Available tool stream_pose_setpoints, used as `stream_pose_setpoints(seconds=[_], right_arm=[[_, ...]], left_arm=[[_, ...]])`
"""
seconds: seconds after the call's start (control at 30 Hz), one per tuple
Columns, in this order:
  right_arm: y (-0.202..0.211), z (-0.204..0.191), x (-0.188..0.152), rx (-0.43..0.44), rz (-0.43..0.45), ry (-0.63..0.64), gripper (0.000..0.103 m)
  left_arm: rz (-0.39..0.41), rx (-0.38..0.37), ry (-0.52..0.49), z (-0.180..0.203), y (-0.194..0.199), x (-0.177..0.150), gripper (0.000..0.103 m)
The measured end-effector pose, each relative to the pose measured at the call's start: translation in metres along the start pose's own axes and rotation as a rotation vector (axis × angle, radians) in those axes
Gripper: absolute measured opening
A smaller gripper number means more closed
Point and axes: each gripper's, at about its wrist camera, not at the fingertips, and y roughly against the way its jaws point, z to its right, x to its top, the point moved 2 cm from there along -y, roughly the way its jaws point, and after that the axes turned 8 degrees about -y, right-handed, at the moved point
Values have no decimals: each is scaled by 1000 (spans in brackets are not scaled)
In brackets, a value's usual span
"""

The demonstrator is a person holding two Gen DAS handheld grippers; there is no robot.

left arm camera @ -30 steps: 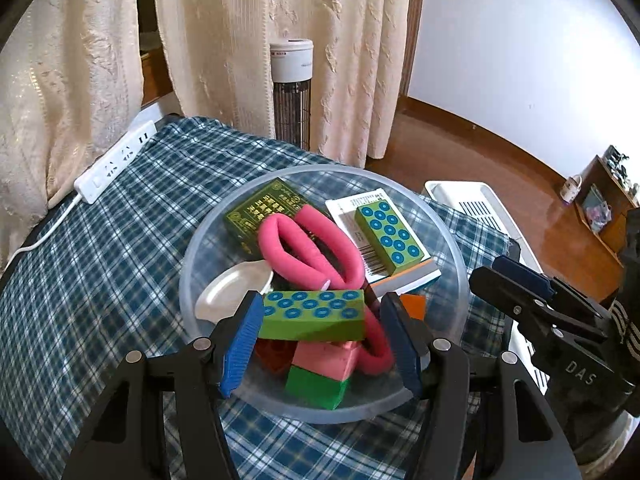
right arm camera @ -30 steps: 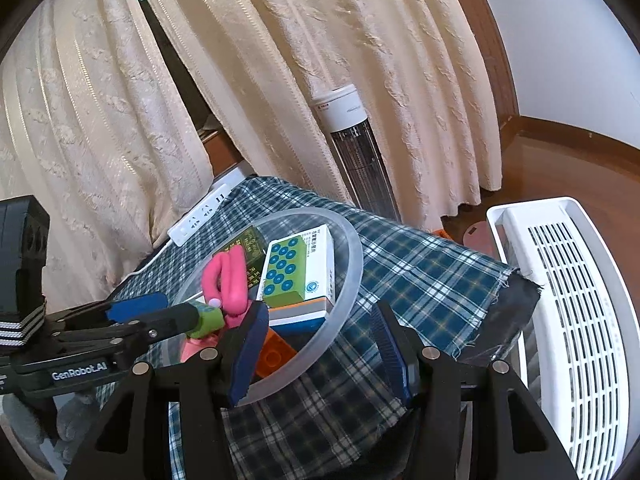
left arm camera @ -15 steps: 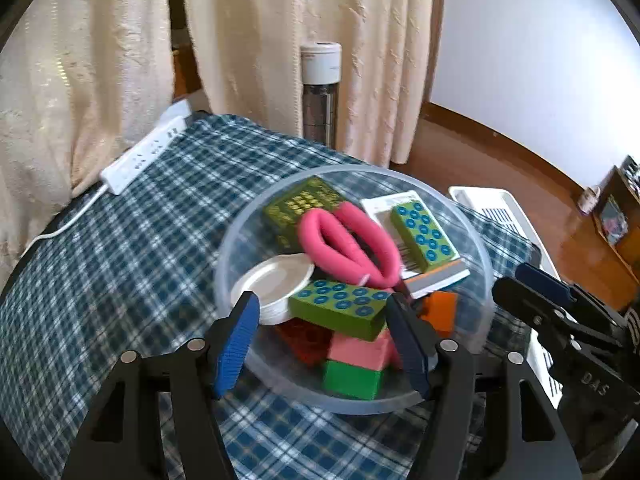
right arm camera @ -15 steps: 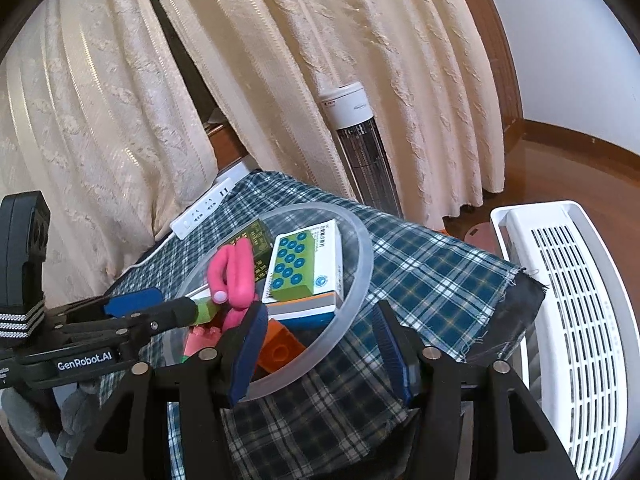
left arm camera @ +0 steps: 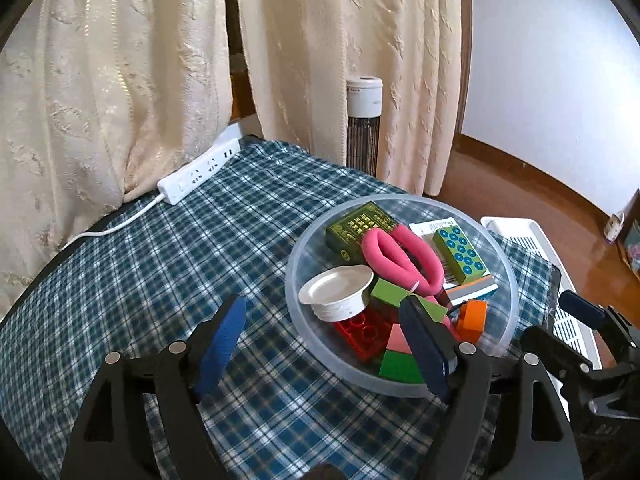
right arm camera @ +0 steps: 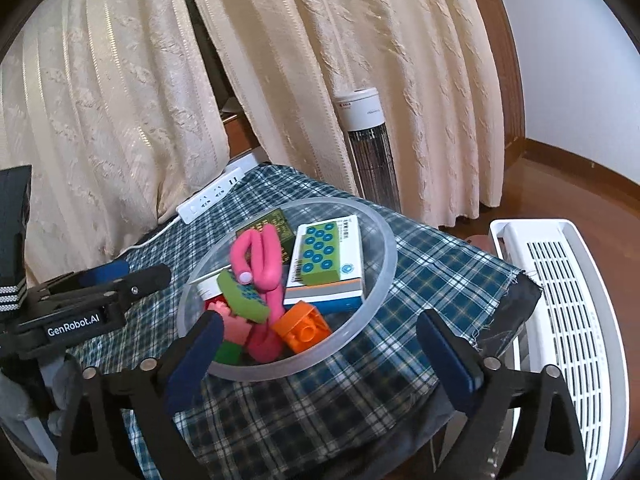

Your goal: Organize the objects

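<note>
Beside the bowl (left arm camera: pixel 298 276), both grippers, left (left arm camera: pixel 324 344) and right (right arm camera: pixel 324 356), hover, jaws apart, empty.

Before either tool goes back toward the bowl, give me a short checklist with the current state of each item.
1. Left tool open and empty: ok.
2. Right tool open and empty: ok.
3. Green dotted block released inside the clear bowl: ok, it leans on the pink foam loop.
4. Bowl fully on the plaid table: ok, though it sits close to the edge.
5. Block pile stable: cannot tell.
6. Power strip clear of both tools: ok.
</note>
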Motion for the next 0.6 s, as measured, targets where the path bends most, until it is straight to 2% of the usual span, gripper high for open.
stream_pose_setpoints(seconds=[0.3, 0.6], right_arm=[[8, -22, -12, -49, 13, 69, 102], [14, -45, -25, -61, 1, 141, 102]], left_arm=[[49, -3, 7, -9, 24, -10, 83], [60, -10, 3, -11, 35, -19, 84]])
